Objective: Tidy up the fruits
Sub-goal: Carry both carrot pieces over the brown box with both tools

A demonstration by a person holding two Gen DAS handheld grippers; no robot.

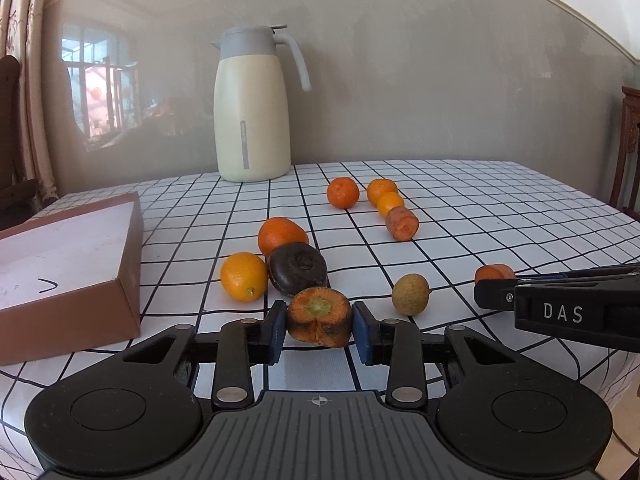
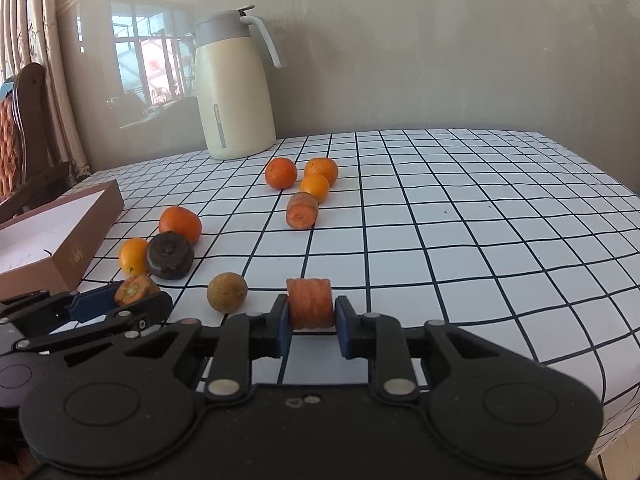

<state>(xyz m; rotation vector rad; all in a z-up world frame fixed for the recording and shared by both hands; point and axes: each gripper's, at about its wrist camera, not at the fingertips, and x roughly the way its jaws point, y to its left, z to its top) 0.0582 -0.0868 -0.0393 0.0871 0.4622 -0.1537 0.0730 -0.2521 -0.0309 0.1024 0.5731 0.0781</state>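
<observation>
My left gripper (image 1: 319,326) is shut on a carrot top piece (image 1: 319,316) with a green core, low over the checked tablecloth. My right gripper (image 2: 311,312) is shut on a carrot chunk (image 2: 310,303); it enters the left wrist view from the right, the right gripper (image 1: 490,286) with the chunk (image 1: 494,273) at its tip. A dark brown round fruit (image 1: 297,268), a yellow kumquat (image 1: 243,277) and an orange mandarin (image 1: 281,235) lie just beyond the left gripper. A small tan longan (image 1: 411,294) rests between the grippers. Farther back lie a mandarin (image 1: 343,192), two small oranges (image 1: 386,196) and another carrot piece (image 1: 402,223).
A shallow brown box (image 1: 130,276) with a white inside stands at the left on the table (image 1: 500,216). A cream thermos jug (image 1: 251,108) stands at the back against the grey wall. A wooden chair (image 2: 28,120) stands off the table's left side.
</observation>
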